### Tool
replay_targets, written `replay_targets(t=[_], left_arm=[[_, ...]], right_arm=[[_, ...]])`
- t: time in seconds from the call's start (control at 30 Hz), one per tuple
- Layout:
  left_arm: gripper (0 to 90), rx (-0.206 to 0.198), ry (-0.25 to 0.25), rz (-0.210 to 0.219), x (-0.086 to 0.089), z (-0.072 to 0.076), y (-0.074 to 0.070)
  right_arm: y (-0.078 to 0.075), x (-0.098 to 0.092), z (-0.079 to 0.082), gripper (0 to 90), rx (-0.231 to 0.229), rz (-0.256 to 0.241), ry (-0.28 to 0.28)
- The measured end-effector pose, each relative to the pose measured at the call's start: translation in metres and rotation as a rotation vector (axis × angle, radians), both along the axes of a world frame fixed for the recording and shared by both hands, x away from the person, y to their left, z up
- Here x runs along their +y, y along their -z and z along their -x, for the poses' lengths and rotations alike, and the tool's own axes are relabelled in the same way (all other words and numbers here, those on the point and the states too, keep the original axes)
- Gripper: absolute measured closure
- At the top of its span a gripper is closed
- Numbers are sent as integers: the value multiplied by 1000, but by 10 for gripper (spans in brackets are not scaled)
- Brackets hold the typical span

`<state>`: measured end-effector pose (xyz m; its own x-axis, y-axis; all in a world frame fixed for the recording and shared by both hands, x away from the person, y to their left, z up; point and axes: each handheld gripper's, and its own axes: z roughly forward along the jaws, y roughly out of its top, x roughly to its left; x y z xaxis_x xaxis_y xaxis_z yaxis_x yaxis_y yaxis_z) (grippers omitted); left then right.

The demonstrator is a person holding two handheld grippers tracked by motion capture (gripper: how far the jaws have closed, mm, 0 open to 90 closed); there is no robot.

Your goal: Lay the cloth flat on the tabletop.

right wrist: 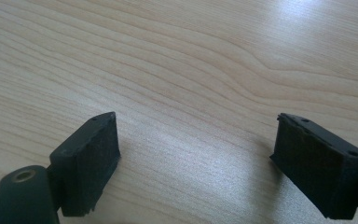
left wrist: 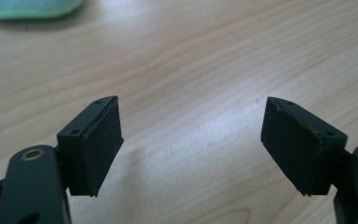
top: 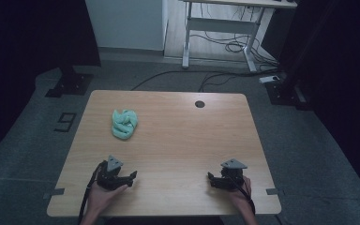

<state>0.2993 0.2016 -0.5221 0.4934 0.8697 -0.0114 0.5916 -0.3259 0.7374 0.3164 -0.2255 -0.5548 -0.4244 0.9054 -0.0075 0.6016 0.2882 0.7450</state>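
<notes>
Well beyond left gripper [top: 132, 176]: cloth [top: 123, 123].

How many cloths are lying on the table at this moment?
1. One crumpled green cloth lies on the far left part of the wooden table, ahead of the left gripper; its edge also shows at the top left of the left gripper view. Nothing appears to hide another.

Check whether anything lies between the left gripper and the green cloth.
Nothing: in the high view, bare wooden table separates the open left gripper from the crumpled green cloth. The left gripper view agrees.
</notes>
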Motion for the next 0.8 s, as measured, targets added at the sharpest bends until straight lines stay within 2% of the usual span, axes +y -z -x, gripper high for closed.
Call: replay_targets(t=[0.07,0.23,0.43,0.5,0.53,0.57,0.6,0.8], left_arm=[[199,-10,-16,0,1,-5,-2],[197,-6,-24,-5,3,-14,-1],[205,-15,-62,7,12,-42,-4],[205,-17,-68,23,14,-55,-8],[201,-17,-68,23,14,-55,-8],[200,-13,-76,34,18,-69,-11],[191,-12,-83,41,19,-77,-12],[161,-18,-104,24,21,-115,-12]], right_arm=[[0,-1,-1,148,10,-13,-3],[0,2,-3,154,6,-11,-15],[0,4,-5,156,6,-10,-23],[0,5,-4,158,3,-7,-23],[0,5,-4,158,3,-7,-23],[0,5,-3,159,2,-7,-27],[0,5,-3,159,2,-7,-27],[0,6,0,161,4,-9,-32]])
